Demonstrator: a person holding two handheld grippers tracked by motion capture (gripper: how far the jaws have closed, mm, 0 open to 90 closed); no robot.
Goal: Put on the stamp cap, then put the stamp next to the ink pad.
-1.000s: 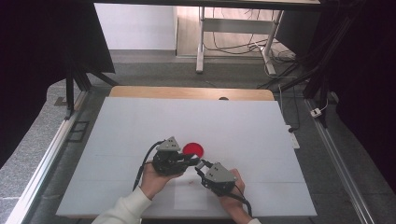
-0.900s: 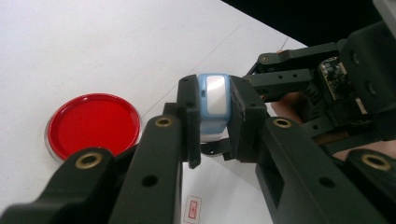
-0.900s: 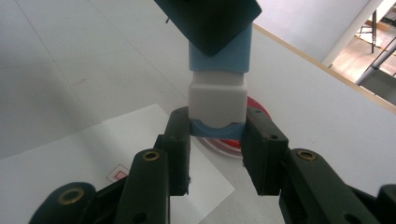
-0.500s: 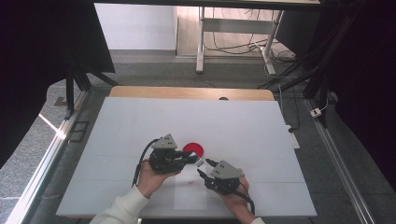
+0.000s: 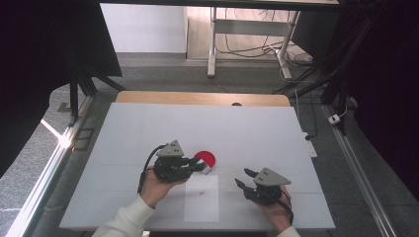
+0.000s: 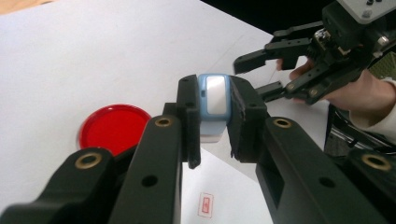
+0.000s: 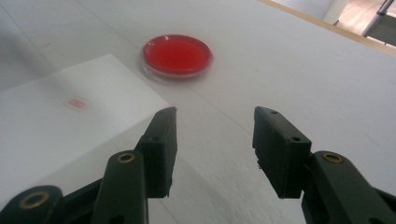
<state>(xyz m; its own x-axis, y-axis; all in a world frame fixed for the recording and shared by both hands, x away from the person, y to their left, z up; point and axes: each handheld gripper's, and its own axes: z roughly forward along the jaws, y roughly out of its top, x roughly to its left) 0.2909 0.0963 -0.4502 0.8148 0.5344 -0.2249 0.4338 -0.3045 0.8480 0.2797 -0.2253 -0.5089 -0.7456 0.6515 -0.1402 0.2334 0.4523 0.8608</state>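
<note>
- The left gripper (image 5: 197, 165) is clamped on a small blue-and-white block (image 6: 213, 99), its jaws pressing the block's two sides so the pale face looks back along the gripper; the block is lifted clear of the white table (image 5: 148, 128), probably so that it can be worked on or set down at will
- The red dish (image 5: 204, 159) lies flat on the table, just beyond the held block at about 1 o'clock from the left gripper in the high view; in the left gripper view it sits at 9 o'clock of the jaws, apart from them
- A white sheet (image 5: 201, 197) with a small red mark lies on the table at 6 o'clock from the dish, between the two hands
- The right gripper (image 5: 242, 177) has its jaws partly apart with nothing between them; they have just been opening; it hovers at 4 o'clock from the dish, pointing back toward it
- Against the earlier frames, the right gripper was up close against the left one by the block; now it stands well apart to the right, so the block is left to the left gripper alone; the left hand and the dish have hardly shifted
</note>
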